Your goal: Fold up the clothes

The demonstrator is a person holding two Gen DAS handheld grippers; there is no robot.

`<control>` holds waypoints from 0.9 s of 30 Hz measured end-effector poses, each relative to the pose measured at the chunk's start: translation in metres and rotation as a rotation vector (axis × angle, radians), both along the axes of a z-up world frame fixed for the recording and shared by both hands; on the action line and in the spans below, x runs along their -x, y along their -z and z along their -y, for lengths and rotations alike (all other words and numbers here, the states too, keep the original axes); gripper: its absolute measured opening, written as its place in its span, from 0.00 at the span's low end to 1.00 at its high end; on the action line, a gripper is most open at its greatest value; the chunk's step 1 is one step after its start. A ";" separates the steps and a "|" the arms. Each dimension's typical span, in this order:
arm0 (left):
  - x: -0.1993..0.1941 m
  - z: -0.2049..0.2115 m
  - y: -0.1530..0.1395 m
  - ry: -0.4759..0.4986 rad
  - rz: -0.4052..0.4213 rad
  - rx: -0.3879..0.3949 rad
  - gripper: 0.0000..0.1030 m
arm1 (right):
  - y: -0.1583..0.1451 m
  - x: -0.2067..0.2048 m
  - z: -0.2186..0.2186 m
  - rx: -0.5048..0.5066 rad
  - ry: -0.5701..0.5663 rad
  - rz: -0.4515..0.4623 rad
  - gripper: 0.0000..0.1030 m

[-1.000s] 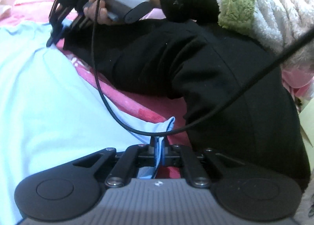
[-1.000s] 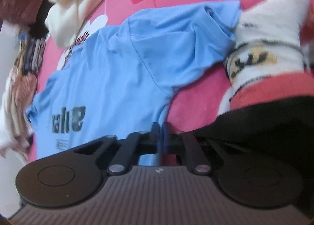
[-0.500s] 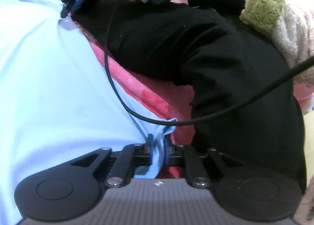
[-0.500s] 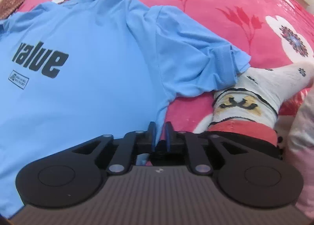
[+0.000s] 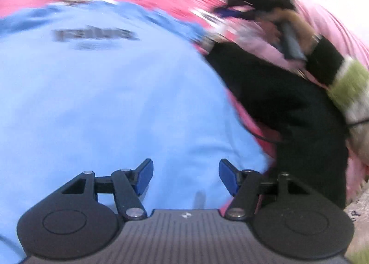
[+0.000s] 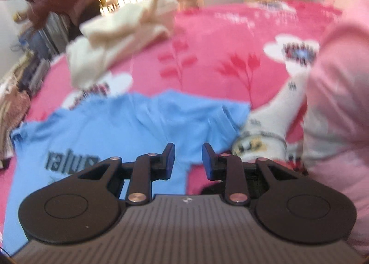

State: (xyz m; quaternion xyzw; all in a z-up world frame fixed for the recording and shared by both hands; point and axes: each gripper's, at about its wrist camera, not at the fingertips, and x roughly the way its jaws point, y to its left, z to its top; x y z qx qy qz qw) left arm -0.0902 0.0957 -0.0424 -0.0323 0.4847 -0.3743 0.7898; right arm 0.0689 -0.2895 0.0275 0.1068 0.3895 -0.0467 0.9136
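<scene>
Item: blue T-shirt [image 6: 120, 130], spread flat on pink floral bed [image 6: 207, 40], centre-left of frame. Left claw [image 5: 185, 177] and right claw [image 6: 188, 160]: both opening, nothing between pads. Advice: regrip sleeve edge squarely, lift little, fold inward without dragging.

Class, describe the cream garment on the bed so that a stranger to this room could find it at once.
Start with the pink flowered bedspread that fills the bed. On it lies a blue T-shirt with dark lettering; look beyond the shirt's top edge, toward the room behind. There sits the cream garment, crumpled in a heap, the only pale, unprinted cloth on the bed.
</scene>
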 end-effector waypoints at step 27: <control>-0.211 -0.123 0.023 -0.567 0.328 -0.305 0.56 | 0.038 -0.183 -0.447 0.446 -1.225 0.089 0.41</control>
